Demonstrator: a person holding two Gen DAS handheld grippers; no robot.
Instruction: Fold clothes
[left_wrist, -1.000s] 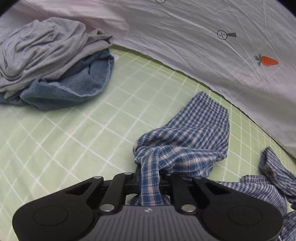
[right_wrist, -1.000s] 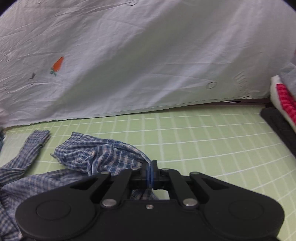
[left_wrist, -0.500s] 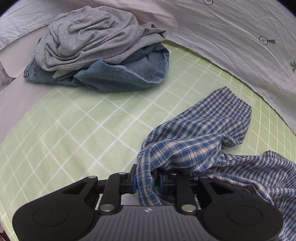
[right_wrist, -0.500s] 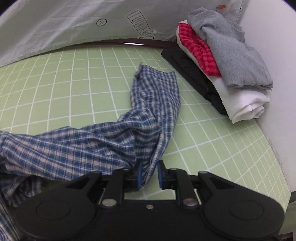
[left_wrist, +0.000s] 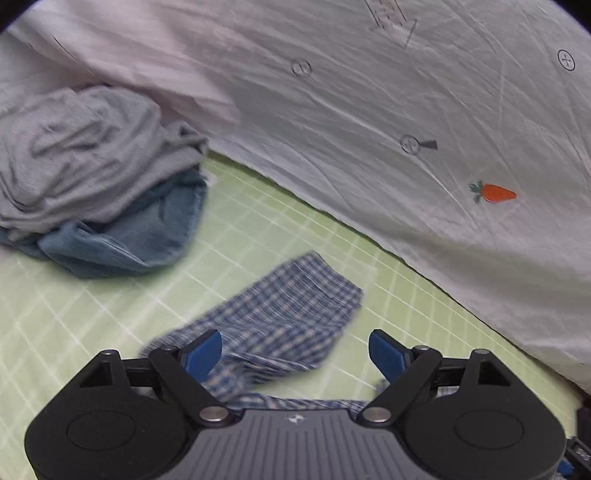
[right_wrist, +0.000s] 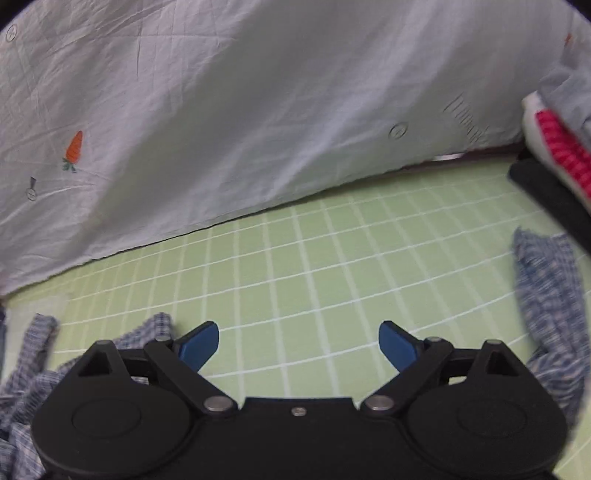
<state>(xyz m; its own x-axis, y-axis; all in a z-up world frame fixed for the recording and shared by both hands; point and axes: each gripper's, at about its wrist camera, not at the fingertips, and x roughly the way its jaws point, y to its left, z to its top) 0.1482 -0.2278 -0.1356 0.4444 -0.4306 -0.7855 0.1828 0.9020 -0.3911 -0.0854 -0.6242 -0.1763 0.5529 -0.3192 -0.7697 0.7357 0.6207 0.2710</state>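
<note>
A blue and white checked shirt (left_wrist: 280, 321) lies loose on the green grid mat (left_wrist: 110, 317). One sleeve stretches away just past my left gripper (left_wrist: 295, 354), which is open with nothing between its blue pads. In the right wrist view the shirt (right_wrist: 550, 295) shows at the right edge and as crumpled cloth at the lower left, partly hidden behind the gripper body. My right gripper (right_wrist: 299, 345) is open above bare mat (right_wrist: 295, 266), holding nothing.
A heap of grey cloth (left_wrist: 81, 155) over blue denim (left_wrist: 140, 236) sits at the mat's far left. A white sheet with a carrot print (left_wrist: 493, 192) hangs along the back. Folded clothes, red, white and black (right_wrist: 554, 162), are stacked at the far right.
Both grippers have let go of the checked shirt and opened. The shirt has dropped onto the mat, and both cameras have swung back towards the white sheet.
</note>
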